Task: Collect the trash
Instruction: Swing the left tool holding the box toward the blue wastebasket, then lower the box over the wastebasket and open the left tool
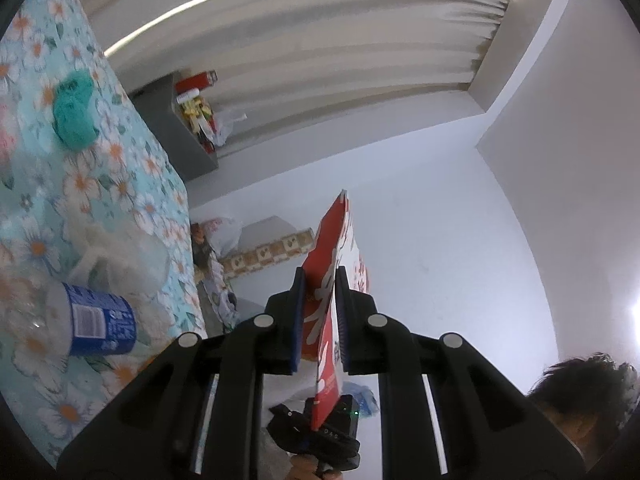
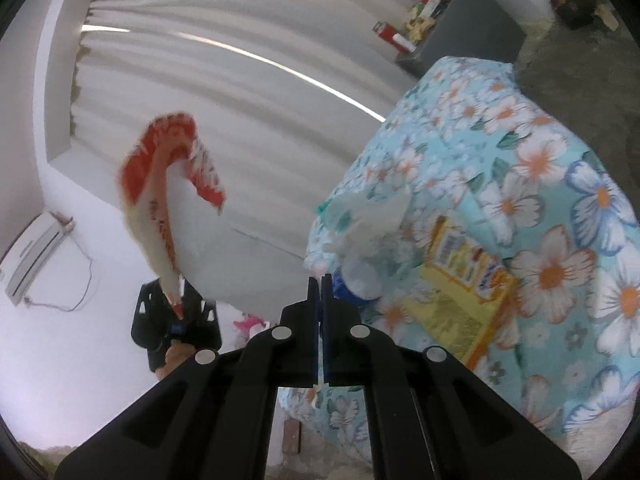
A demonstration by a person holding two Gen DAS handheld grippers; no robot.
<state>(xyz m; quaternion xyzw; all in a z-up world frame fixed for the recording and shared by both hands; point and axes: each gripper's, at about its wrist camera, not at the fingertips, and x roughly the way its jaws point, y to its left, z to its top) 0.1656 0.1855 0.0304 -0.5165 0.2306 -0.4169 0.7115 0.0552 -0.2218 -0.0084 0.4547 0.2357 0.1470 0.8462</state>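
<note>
Two grippers showed in the wrist views, both held off the edge of a table draped in a turquoise floral tablecloth (image 2: 532, 152). The left gripper (image 1: 321, 276) had its pads pressed on a red and white bag (image 1: 330, 240), which stood on edge between them and rose past the fingertips. From the right wrist view the same bag (image 2: 160, 184) appeared blurred, its mouth curling open above the left gripper (image 2: 176, 312), well apart from the table. The right gripper (image 2: 321, 280) had its jaws pressed together; a thin whitish strip seemed to show in the slit lower down, but I could not tell what it was or whether it was held.

Several pieces of trash lay on the cloth. A clear plastic bottle with a blue label (image 1: 100, 322) lay on its side near the table's edge, just beside a crumpled clear plastic wrapper (image 1: 116, 252). A teal crumpled wad (image 1: 74, 114) sat farther along the table, apart from the bottle. A flattened yellow snack packet (image 2: 460, 292) lay just beside the bottle's end in the right wrist view. Behind the table stood a grey cabinet (image 1: 176, 132) with red and yellow items on top, against pale curtains (image 1: 320, 52). A person's dark hair (image 1: 580, 384) filled the lower corner of the left wrist view.
</note>
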